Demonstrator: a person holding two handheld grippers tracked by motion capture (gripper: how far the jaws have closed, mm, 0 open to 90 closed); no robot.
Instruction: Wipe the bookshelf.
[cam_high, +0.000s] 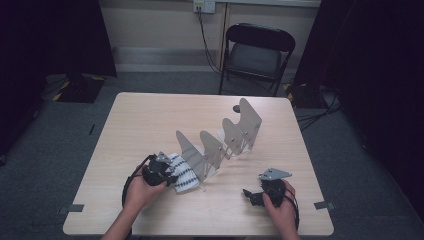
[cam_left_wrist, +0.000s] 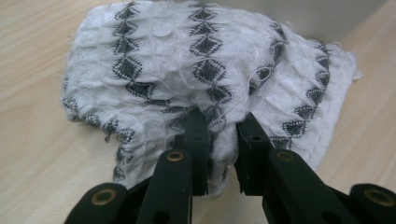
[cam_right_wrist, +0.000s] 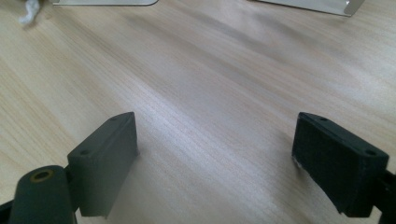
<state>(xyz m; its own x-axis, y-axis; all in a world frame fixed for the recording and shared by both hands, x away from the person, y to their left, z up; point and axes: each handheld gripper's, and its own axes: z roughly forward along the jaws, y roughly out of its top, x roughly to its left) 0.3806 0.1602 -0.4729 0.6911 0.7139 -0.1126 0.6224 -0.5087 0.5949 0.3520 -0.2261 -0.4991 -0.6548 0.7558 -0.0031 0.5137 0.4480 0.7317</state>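
Scene: we look down on a pale wooden table (cam_high: 150, 120), the person's forearms coming in from the bottom edge of the high view.

Cloth: a white knitted cloth (cam_high: 181, 172) with rows of dark diamond shapes lies crumpled on the table, lower left of centre in the high view, just beside the near end of the rack.

Left gripper: we see the left gripper (cam_left_wrist: 219, 128) in its own view with both black jaws drawn close together, pinching a fold of the cloth (cam_left_wrist: 201, 70) at its near edge. In the high view it sits in the left hand (cam_high: 142, 187), touching the cloth.

Right gripper: the right gripper (cam_right_wrist: 215, 140) has its jaws spread wide over bare wood, nothing between them. In the high view it rests low at the lower right, held by the right hand (cam_high: 280, 200), well apart from the cloth.

Rack: a grey metal rack (cam_high: 220, 142) of upright rounded plates runs diagonally from the centre toward the upper right.

Background: a dark folding chair (cam_high: 256, 52) stands beyond the table's far edge.
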